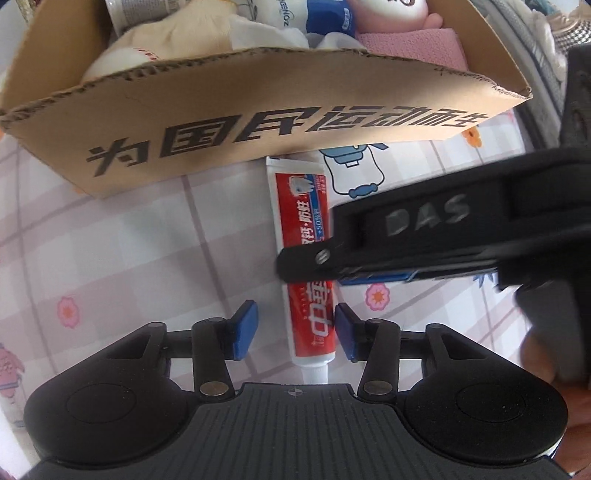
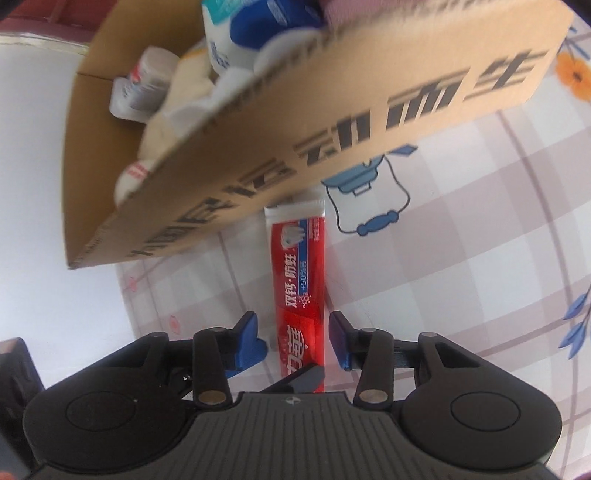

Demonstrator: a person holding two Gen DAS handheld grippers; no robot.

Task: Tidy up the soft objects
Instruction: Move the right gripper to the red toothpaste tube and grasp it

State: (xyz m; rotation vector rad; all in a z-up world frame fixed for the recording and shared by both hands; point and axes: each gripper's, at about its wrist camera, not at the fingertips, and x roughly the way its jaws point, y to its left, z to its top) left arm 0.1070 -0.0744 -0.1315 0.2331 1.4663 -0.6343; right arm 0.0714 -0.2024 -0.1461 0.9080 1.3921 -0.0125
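both wrist views look steeply down, close, sharing toothpaste.

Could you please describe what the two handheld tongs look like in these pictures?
Both the left tongs and right tongs are matte black, with a ribbed body, round side housings, silver pivot pins and blue finger pads. Raised DAS lettering marks the right one's side.

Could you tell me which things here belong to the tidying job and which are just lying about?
Part of the job:
- toothpaste tube, on the cloth between both sets of fingers
- box, behind it
- plush toy, blue-white pouch, pink foam, in the box
- left gripper, right gripper, both open

Lying about:
- tablecloth
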